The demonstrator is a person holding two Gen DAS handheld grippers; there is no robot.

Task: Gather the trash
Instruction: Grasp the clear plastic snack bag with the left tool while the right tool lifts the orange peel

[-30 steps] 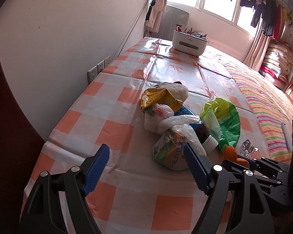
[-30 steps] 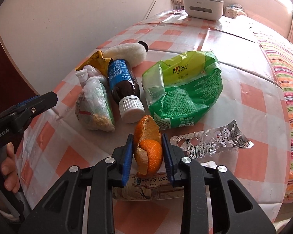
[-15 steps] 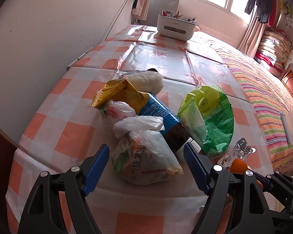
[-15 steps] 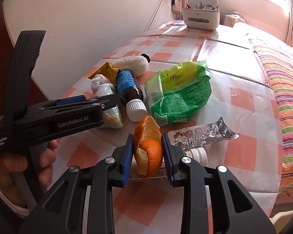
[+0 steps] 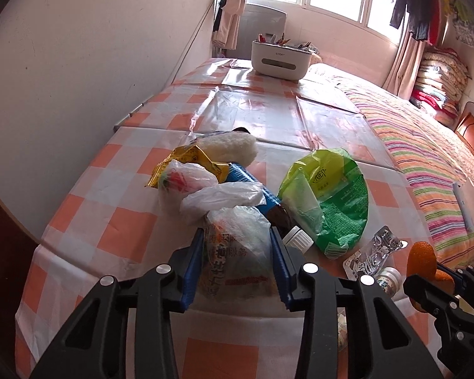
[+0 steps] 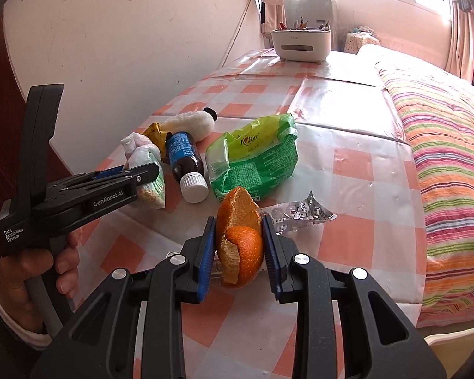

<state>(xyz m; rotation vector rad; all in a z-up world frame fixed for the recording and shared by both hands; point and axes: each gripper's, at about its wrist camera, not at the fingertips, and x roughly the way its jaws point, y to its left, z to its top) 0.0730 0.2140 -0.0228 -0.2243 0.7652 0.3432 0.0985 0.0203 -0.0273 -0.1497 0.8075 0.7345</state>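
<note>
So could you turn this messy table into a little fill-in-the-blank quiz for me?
1. The right hand-held gripper holds a piece of ____ peel.
2. The brown bottle lying on the table has a ____ cap.
3. The left hand-held gripper is closing around a clear plastic ____.
4. The crumpled wrapper beside the bottle is ____.

Missing words: orange; white; bag; green

Worktop wearing glossy checked plastic cover, glaring under window light. Clear bag showing thin crinkled film. Green pouch shining, creased. Blister pack glinting as silver foil. Peel looking dimpled, matt orange. Tools showing matt black plastic, ribbed blue pads. Roller looking fleecy.
</note>
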